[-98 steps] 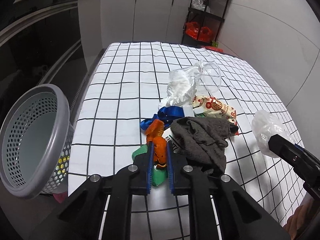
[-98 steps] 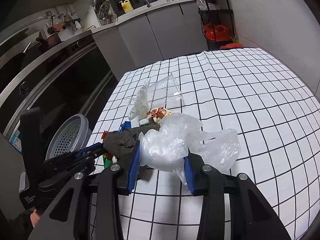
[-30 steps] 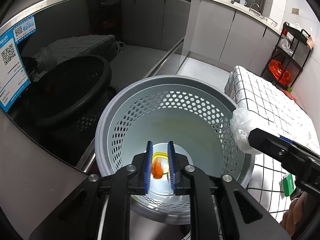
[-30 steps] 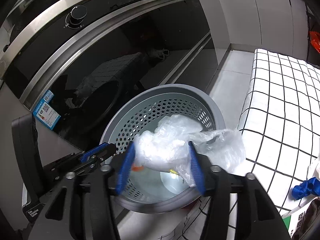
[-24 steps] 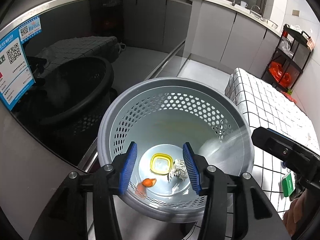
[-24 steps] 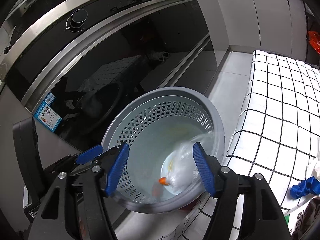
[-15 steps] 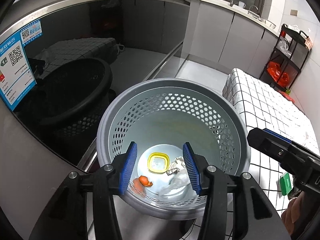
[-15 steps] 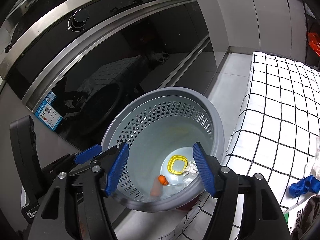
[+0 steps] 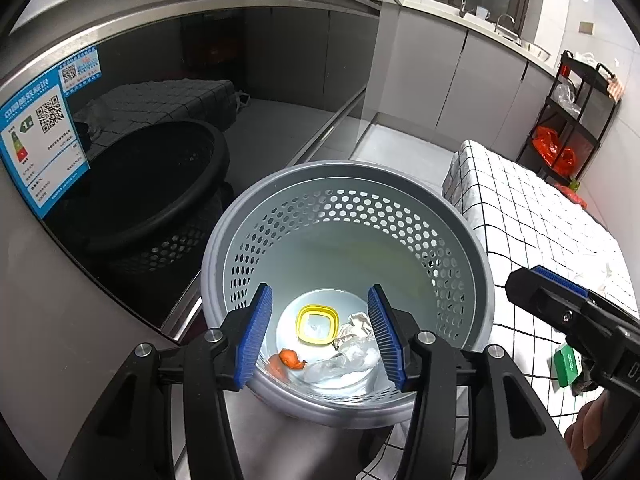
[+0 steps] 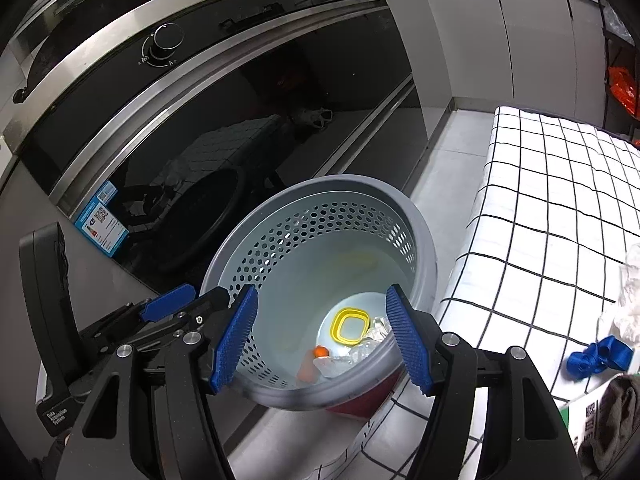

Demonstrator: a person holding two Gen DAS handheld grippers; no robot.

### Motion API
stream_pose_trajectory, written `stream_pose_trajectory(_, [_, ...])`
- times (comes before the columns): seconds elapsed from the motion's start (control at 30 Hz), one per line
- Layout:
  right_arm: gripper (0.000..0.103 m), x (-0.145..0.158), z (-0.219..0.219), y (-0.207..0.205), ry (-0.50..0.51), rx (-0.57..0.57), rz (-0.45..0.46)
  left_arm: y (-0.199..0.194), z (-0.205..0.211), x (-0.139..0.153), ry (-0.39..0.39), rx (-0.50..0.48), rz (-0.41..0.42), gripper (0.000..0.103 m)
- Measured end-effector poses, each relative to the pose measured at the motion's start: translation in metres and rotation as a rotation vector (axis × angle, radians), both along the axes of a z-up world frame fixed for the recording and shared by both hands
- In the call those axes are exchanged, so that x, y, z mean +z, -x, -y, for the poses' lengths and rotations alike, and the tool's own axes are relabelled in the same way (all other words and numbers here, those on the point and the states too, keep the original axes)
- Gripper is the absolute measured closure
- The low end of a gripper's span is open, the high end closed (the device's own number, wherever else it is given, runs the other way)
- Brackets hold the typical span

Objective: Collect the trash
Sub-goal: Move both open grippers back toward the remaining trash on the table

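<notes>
Both the left tool [image 9: 320, 338] and the right tool [image 10: 324, 340] are held spread wide and empty over the grey basket [image 9: 476, 256], at whose bottom the orange scrap [image 9: 291, 359], the crumpled clear plastic [image 9: 352, 350] and a yellow lid [image 9: 317, 325] are seen lying. More trash is left on the checked bench [image 10: 560, 208] to the right: a blue ribbon [image 10: 598, 358] and a dark cloth [image 10: 616, 420]. If a tool is swung back low, the basket rim could be clipped and the basket, apparently at the bench's near left edge, tipped.
</notes>
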State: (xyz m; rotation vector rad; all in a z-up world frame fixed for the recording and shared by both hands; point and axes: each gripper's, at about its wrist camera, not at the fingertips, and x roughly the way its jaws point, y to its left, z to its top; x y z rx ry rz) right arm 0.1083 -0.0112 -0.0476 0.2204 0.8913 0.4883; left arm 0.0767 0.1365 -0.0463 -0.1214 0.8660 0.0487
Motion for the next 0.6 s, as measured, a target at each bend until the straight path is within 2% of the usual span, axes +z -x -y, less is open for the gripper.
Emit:
stream_pose_trajectory(0.3, [0.039,0.011,0.013,0.029,0.019,-0.032,0.041,0.014,0.010,0.015,0.003,-0.028,0.033,0.050])
stream_pose_trajectory(0.6, [0.039,0.020,0.048,0.064,0.043,-0.123,0.082,0.030,0.035,0.034,-0.001,-0.099,0.078,0.044])
